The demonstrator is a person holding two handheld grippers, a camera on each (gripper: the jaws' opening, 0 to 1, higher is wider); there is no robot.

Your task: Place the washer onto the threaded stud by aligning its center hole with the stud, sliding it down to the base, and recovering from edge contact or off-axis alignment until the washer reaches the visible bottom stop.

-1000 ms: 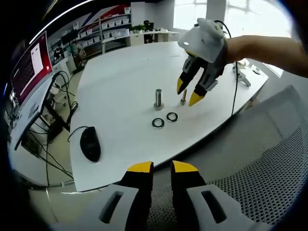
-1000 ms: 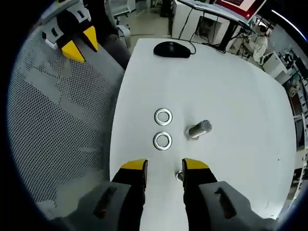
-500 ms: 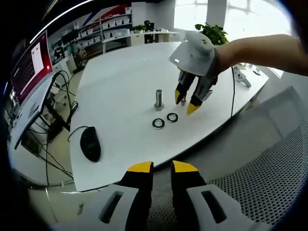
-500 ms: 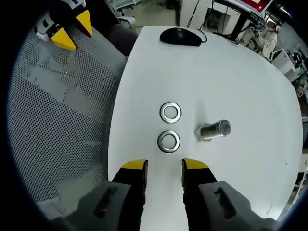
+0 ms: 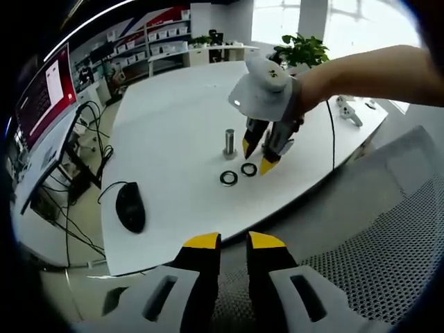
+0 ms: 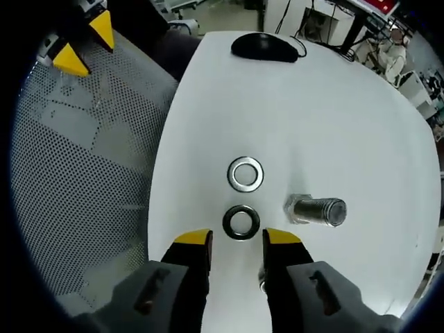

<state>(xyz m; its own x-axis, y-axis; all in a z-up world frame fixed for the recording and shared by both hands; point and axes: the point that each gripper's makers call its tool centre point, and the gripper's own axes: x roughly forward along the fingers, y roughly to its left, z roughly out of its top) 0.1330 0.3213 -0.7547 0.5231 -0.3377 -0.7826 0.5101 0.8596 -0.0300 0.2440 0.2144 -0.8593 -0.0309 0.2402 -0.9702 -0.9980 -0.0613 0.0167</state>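
Two metal washers lie side by side on the white table (image 6: 347, 118), the nearer washer (image 6: 241, 222) just ahead of my right gripper (image 6: 237, 239), the farther washer (image 6: 245, 173) beyond it. The threaded stud (image 6: 316, 209) stands to their right on its hex base. My right gripper is open with nothing between its fingers. In the left gripper view the right gripper (image 5: 257, 157) hangs low over one washer (image 5: 249, 168), beside the other washer (image 5: 228, 178) and the stud (image 5: 229, 142). My left gripper (image 5: 234, 243) is open and holds nothing, back from the table over a chair.
A black mouse (image 5: 130, 207) with its cable lies near the table's corner, also seen as the mouse (image 6: 265, 47) far ahead. A grey mesh chair (image 6: 83, 173) stands against the table edge. A monitor (image 5: 41, 97) and cables are at the left.
The right gripper has come down and moved in over the washers; the nearer washer now sits right at its fingertips. The left gripper has stayed put.
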